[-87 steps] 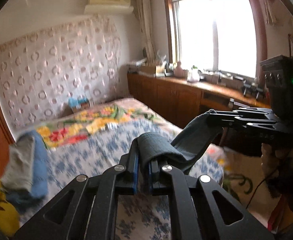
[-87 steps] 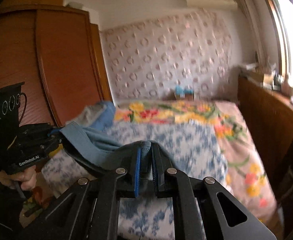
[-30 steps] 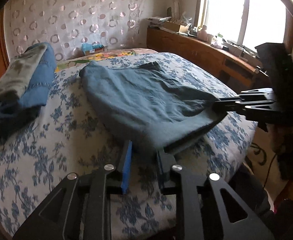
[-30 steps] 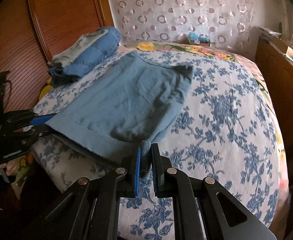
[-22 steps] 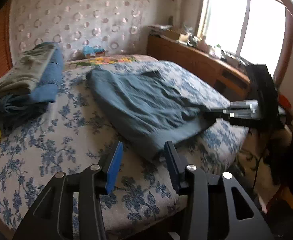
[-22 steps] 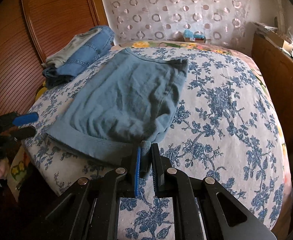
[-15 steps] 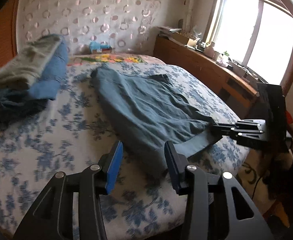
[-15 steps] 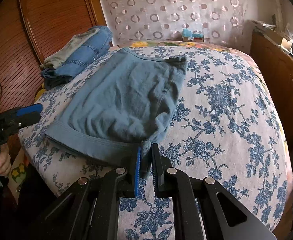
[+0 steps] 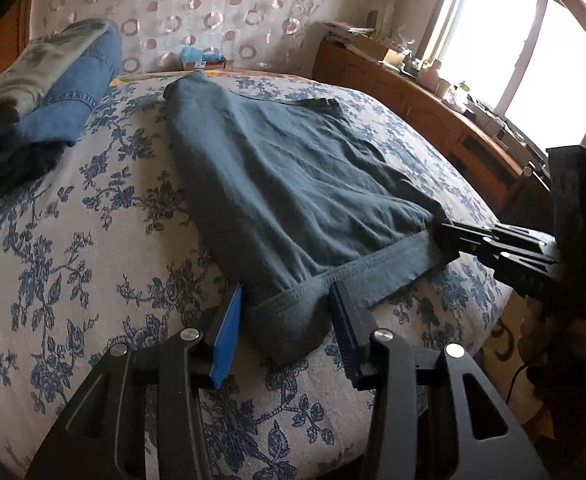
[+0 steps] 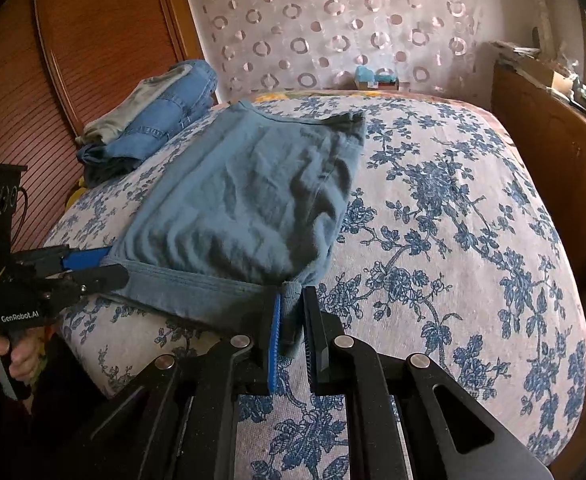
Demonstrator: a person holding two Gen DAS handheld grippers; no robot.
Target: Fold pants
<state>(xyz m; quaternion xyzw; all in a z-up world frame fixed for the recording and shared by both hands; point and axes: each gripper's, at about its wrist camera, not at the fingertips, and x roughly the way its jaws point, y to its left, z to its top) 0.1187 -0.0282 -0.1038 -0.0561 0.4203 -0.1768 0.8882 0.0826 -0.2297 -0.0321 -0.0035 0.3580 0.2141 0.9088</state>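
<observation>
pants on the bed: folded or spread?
Spread flat: the pants lie on the bed, waistband at the near edge.

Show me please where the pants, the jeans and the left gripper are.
pants [image 10: 245, 200]: right wrist view, middle of the spread cloth.
jeans [image 10: 169, 116]: right wrist view, top of the folded stack.
left gripper [image 9: 287, 320]: left wrist view, gap between open fingertips, around the waistband.

a bed [image 9: 73, 240] with a white, blue-flowered cover fills both views. a pile of folded clothes [image 10: 153, 116], denim under a grey piece, lies at its far left edge beside a ribbed wooden panel [image 10: 105, 40]. a curtain [image 10: 353, 20] with ring patterns hangs behind. a wooden cabinet [image 9: 433, 120] runs under the bright window [image 9: 533, 52], its top cluttered.
</observation>
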